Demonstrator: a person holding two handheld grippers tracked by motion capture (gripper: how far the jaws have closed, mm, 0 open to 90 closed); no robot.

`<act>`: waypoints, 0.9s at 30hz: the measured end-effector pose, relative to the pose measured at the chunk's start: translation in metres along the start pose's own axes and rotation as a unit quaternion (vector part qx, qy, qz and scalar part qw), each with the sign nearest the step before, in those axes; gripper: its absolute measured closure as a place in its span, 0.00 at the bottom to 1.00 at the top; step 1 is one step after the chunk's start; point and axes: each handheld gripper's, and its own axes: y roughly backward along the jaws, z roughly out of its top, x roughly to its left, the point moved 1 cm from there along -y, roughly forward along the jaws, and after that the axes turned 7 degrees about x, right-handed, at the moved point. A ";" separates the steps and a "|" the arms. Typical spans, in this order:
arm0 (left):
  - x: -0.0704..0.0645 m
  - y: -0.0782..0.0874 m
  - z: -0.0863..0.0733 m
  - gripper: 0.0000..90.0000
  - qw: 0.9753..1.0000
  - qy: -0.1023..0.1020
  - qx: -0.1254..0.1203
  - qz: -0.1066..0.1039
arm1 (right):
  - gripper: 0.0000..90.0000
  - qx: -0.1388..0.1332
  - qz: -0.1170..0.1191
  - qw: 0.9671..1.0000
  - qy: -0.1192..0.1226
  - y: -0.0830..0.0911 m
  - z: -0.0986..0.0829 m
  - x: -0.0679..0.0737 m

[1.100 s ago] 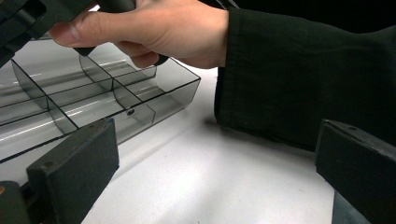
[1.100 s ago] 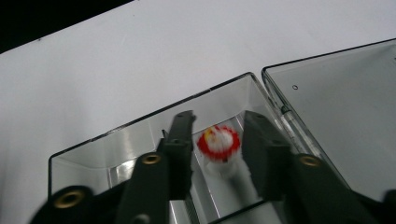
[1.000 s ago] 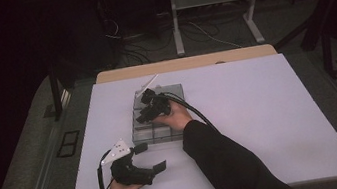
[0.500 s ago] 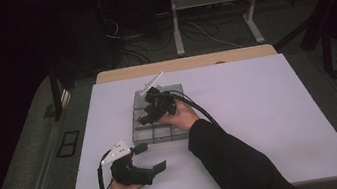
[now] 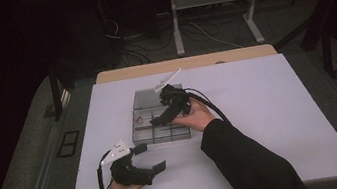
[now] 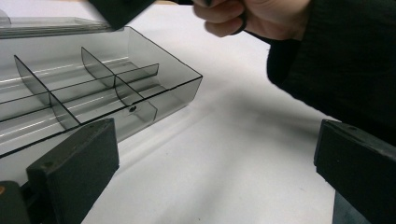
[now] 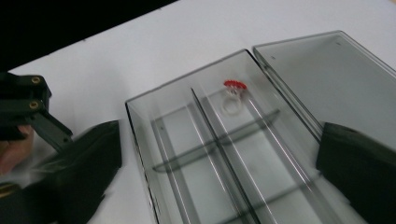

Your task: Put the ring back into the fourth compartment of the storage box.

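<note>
Right tongs [image 5: 160,120] wide over clear box [image 5: 162,135], left tongs [image 5: 148,157] wide, possibly a ring [image 7: 232,96] inside.

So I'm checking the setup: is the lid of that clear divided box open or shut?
Open. The lid lies folded back flat beside the box, leaving the compartments uncovered; a small red-topped ring sits in one.

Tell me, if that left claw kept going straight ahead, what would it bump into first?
Probably the near corner of the clear divided box; the left claw sits open and aims toward it across bare table, though depth is hard to judge.
</note>
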 end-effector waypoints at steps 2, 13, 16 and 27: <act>0.000 0.000 0.000 0.00 1.000 0.000 0.000 0.000 | 0.00 -0.005 -0.003 1.000 -0.008 0.007 -0.005 0.001; 0.001 0.000 -0.001 0.00 1.000 0.001 0.001 0.002 | 0.00 -0.027 -0.024 0.999 -0.026 0.047 -0.031 -0.004; 0.000 0.000 -0.001 0.00 1.000 0.002 0.001 0.002 | 0.00 -0.030 -0.028 0.999 -0.027 0.055 -0.040 -0.005; 0.000 0.000 -0.001 0.00 1.000 0.003 0.001 0.003 | 0.00 -0.040 -0.046 0.997 -0.045 0.084 -0.073 -0.007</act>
